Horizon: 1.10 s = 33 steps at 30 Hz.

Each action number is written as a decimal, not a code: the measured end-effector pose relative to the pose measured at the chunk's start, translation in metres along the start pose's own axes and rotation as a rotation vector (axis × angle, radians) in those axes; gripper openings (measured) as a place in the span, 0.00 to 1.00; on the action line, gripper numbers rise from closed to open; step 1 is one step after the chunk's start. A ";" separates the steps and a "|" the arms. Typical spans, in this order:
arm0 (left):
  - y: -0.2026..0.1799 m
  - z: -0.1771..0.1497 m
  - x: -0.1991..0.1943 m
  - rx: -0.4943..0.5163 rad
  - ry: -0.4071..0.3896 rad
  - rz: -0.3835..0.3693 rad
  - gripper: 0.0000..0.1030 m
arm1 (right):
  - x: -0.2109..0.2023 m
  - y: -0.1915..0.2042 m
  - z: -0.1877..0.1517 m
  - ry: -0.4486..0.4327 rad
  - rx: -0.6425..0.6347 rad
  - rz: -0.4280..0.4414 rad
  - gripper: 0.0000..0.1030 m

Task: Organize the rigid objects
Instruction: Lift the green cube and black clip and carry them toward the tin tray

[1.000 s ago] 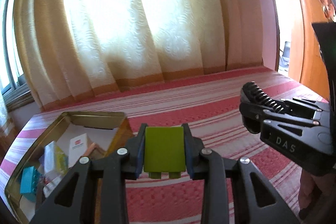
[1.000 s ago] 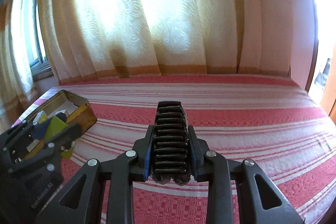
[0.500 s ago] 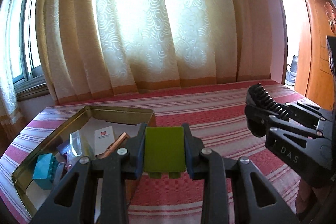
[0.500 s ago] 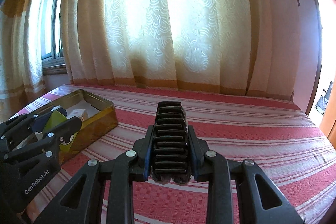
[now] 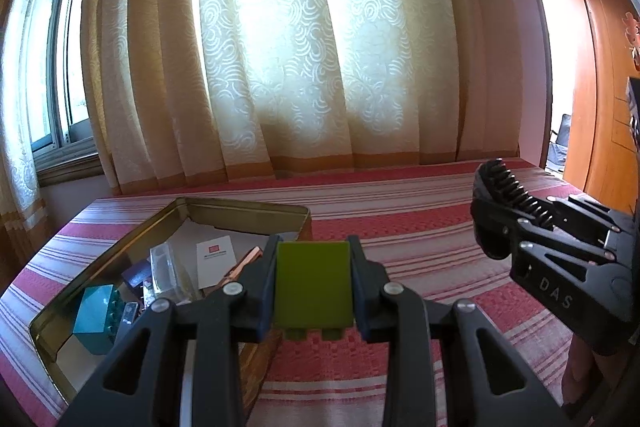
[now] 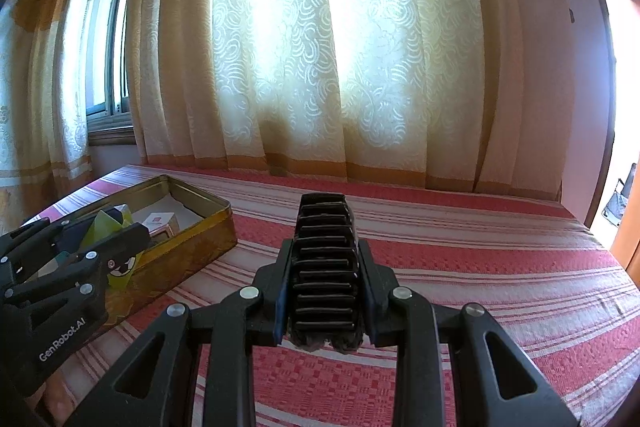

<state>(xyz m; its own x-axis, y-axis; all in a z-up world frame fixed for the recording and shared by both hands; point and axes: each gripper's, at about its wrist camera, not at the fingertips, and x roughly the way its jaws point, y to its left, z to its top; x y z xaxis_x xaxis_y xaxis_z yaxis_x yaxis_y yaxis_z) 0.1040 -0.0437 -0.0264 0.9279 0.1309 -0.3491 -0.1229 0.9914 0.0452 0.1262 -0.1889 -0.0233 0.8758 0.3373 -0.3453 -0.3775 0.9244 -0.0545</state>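
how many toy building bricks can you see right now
2. A green plastic building brick is clamped in the left hand-held gripper; a teal plastic building brick lies inside the gold metal tin. Clutter there may hide more.

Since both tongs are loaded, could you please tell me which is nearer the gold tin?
Left. The left tongs, holding a green block, hover at the gold tin's near corner; the right tongs, gripping a black ridged piece, stand off to its right.

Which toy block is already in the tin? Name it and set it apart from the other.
The teal block, lying in the near left end of the gold tin. The other, the green block, is clamped in the left tool, above the tin's near right corner.
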 end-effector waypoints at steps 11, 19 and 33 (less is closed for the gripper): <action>0.006 -0.002 -0.008 -0.002 -0.015 0.008 0.30 | -0.006 0.008 -0.001 -0.020 -0.010 0.014 0.30; 0.016 -0.003 -0.011 -0.017 -0.018 0.007 0.29 | -0.010 0.013 -0.002 -0.033 -0.017 0.024 0.30; 0.028 -0.007 -0.021 -0.031 -0.034 0.015 0.29 | -0.018 0.029 -0.003 -0.061 -0.028 0.054 0.30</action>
<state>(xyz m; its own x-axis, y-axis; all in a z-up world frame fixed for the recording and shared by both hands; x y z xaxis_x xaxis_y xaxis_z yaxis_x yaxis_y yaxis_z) 0.0790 -0.0188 -0.0241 0.9372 0.1459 -0.3168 -0.1470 0.9889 0.0209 0.0987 -0.1683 -0.0217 0.8703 0.3973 -0.2910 -0.4319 0.8997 -0.0635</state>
